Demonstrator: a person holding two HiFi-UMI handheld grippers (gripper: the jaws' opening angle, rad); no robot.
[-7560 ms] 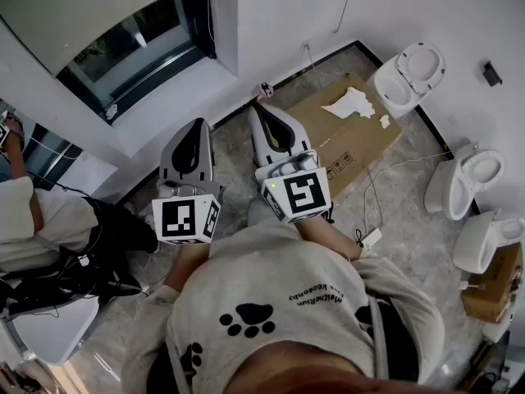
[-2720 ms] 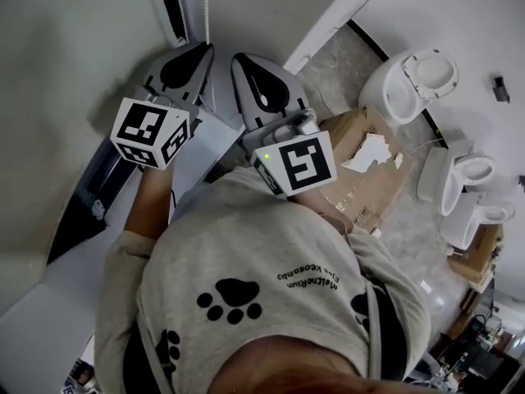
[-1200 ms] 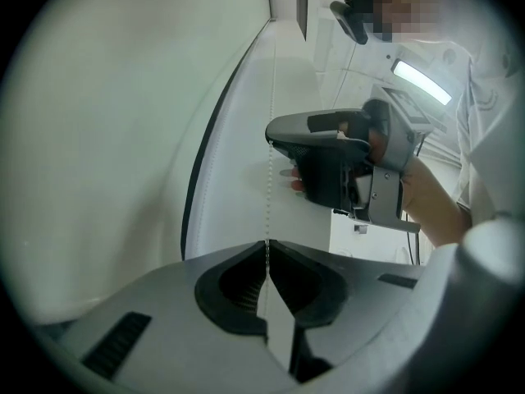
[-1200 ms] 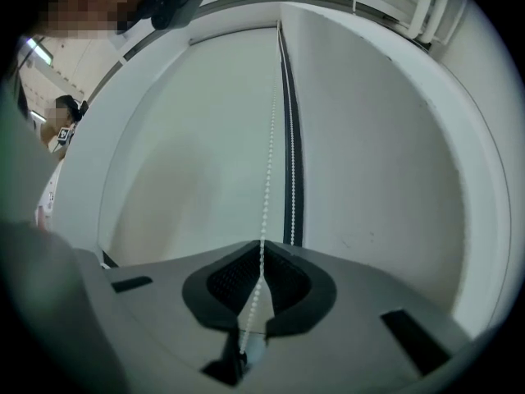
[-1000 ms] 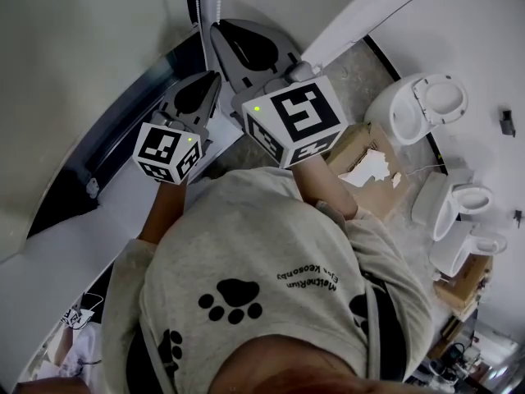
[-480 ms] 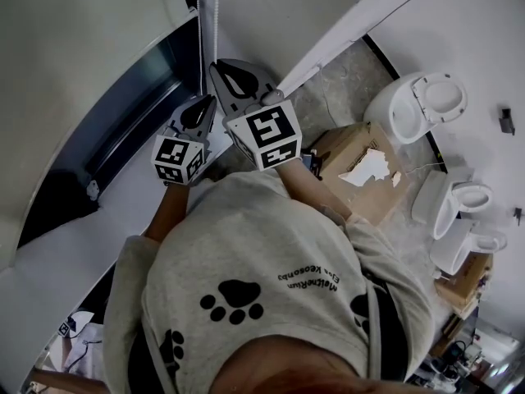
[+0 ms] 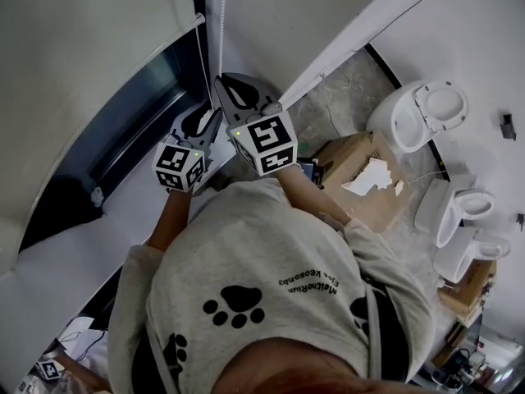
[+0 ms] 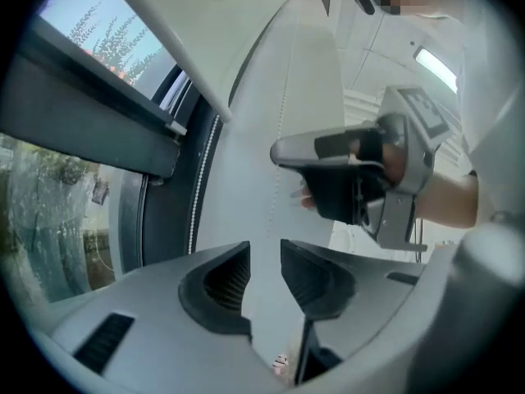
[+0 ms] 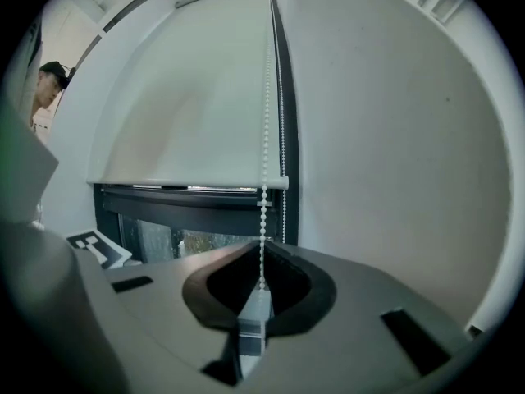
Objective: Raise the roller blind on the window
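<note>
The off-white roller blind [image 9: 189, 97] hangs over the upper window, its bottom rail [image 9: 189, 184] above the dark glass [image 9: 189, 240]. A white bead chain [image 9: 264, 121] runs down beside the blind into my right gripper [image 9: 261, 290], which is shut on it. In the head view the right gripper [image 7: 220, 80] sits at the chain [image 7: 223, 23], with the left gripper [image 7: 209, 119] just below and left of it. My left gripper [image 8: 265, 263] has its jaws opening, a gap between the pads and nothing in it. It looks up at the right gripper [image 8: 283, 150].
A pale windowsill [image 7: 90, 228] runs below the glass. On the floor to the right lie a cardboard box [image 7: 361, 171] and several white toilets [image 7: 426, 113]. A second chain strand [image 9: 283, 203] hangs along the frame. Another person [image 9: 49, 80] stands at the far left.
Both grippers have come down toward my body, the right one still on the chain. More dark glass shows under the blind's rail.
</note>
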